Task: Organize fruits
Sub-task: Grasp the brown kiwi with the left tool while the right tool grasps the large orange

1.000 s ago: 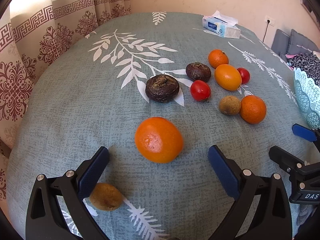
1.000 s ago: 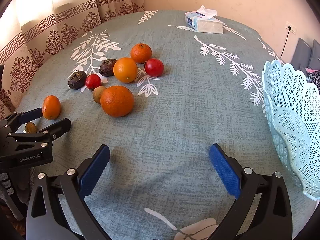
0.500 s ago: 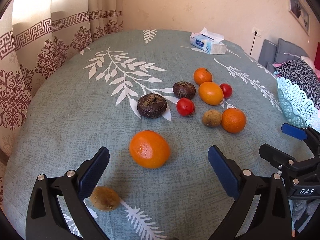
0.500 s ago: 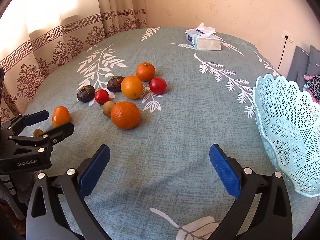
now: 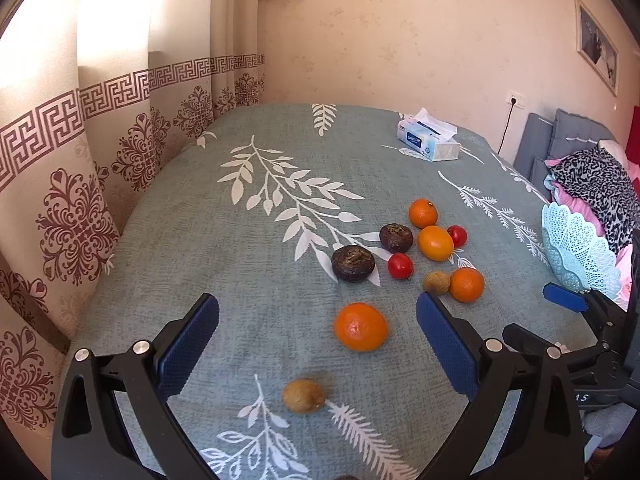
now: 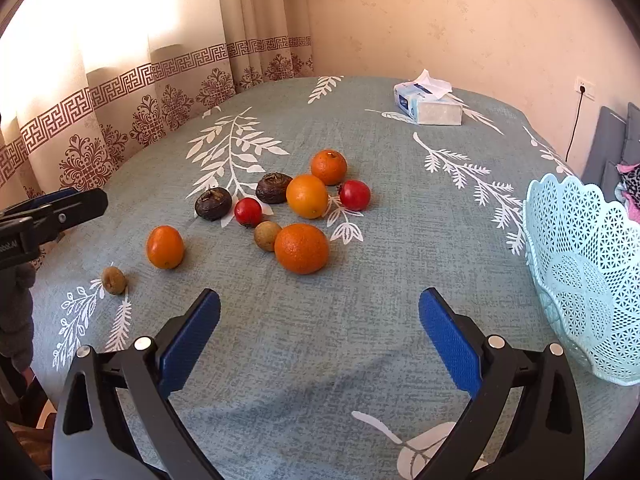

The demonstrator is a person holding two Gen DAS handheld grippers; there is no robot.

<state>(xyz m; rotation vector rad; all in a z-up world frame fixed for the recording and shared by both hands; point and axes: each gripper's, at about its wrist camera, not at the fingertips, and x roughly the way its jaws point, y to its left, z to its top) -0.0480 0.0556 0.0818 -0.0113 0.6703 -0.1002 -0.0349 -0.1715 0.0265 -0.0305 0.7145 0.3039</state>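
Ten fruits lie loose on the tabletop (image 6: 400,264), the nearest orange (image 5: 361,327) just ahead of the left gripper (image 5: 318,344) and a small brown fruit (image 5: 303,396) below its spread, empty jaws. The right gripper (image 6: 320,336), also spread and empty, has the basket (image 6: 584,272) to its right. Round fruit may roll if nudged off-centre during closing.

The left claw (image 5: 318,344) hangs spread wide above an orange (image 5: 360,327) and a small brown fruit (image 5: 303,395).
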